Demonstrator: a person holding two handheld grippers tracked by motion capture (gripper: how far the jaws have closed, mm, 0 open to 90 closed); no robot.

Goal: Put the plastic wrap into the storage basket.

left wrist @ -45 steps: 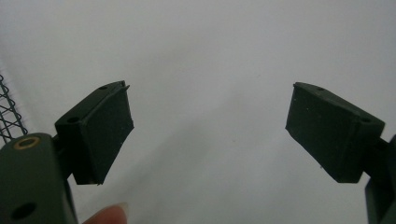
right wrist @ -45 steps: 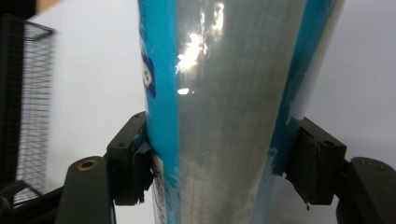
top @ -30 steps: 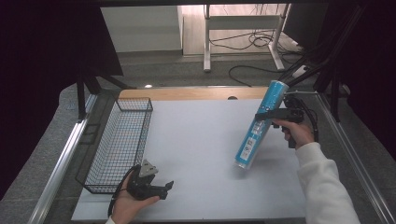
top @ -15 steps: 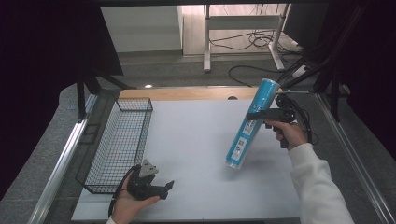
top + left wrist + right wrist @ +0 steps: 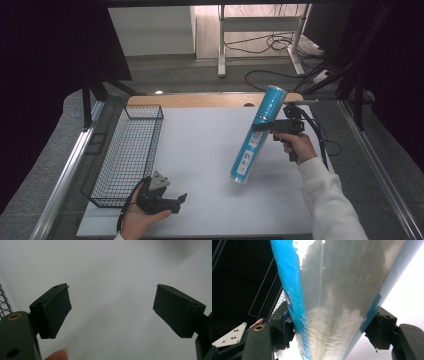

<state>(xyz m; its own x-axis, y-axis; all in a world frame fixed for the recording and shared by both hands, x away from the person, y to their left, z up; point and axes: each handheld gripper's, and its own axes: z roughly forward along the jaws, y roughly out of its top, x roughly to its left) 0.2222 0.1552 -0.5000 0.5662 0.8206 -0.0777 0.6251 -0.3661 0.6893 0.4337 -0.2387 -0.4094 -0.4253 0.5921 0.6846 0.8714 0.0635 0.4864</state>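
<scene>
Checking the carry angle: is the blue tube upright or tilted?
Tilted. The blue tube leans, top away and lower end toward the person, clamped near its top by the right gripper, above the table.

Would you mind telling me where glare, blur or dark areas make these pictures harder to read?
Right gripper view: strong glare on the blue tube, which is close and soft, washing out its print. Left gripper view: the white table is blurred and featureless, with the basket mesh faint at the edge. High view: evenly lit table, tube sharp, surroundings very dark.
</scene>
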